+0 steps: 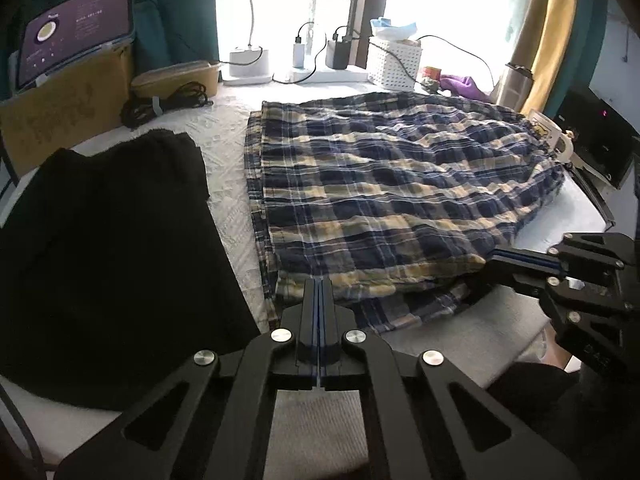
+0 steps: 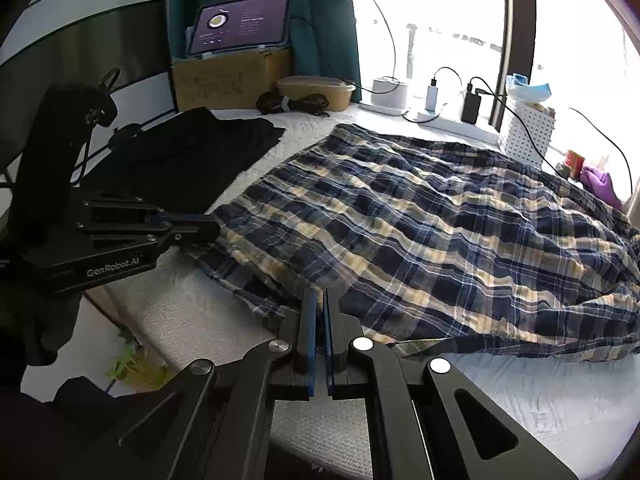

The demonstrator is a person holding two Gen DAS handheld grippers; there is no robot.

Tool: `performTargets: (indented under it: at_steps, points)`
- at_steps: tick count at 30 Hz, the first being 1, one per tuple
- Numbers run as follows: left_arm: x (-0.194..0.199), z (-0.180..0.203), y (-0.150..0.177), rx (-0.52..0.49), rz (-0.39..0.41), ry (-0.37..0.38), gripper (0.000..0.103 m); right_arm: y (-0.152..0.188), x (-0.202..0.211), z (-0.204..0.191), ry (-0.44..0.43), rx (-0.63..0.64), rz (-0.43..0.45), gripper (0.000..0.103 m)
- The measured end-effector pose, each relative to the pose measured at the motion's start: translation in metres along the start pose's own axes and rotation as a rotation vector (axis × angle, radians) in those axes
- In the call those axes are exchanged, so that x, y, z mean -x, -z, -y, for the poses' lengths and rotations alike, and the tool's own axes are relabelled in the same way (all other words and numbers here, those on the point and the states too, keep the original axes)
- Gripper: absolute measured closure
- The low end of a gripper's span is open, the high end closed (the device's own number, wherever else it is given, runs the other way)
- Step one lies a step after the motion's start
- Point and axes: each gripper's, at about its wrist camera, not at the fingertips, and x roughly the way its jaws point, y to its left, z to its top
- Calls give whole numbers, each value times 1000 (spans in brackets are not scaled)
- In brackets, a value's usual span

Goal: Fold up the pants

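Navy, cream and white plaid pants [image 1: 384, 196] lie spread on the white padded table [image 1: 228, 220], also seen in the right wrist view [image 2: 440, 232]. My left gripper [image 1: 318, 284] is shut on the near edge of the plaid pants; it shows in the right wrist view [image 2: 212, 222] at the pants' left corner. My right gripper [image 2: 319, 296] is shut on the near hem of the plaid pants, and shows in the left wrist view [image 1: 496, 258] at the pants' right near corner.
A folded black garment [image 1: 108, 240] lies left of the pants. Behind stand a cardboard box [image 1: 60, 108] with a tablet [image 1: 76, 28], a lidded container [image 1: 176, 80], coiled cable [image 1: 164, 104], chargers [image 1: 336, 54], a white basket [image 1: 394, 62] and a lamp base [image 1: 246, 60].
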Motion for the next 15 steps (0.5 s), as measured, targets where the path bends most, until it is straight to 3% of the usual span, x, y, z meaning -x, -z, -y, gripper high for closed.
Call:
performTargets:
  at_steps: [6,12,15]
  points:
    - [9,-5,5,37,7,10,103,1,4,-8,13,41,-9,100]
    - [-1,-15,-5,62,18,-14,102,-3,-3,7,42,-21,-25,99]
    - [-8,-15,-9,48,18,-32,71,-3,-9,15,57,-47,-35,96]
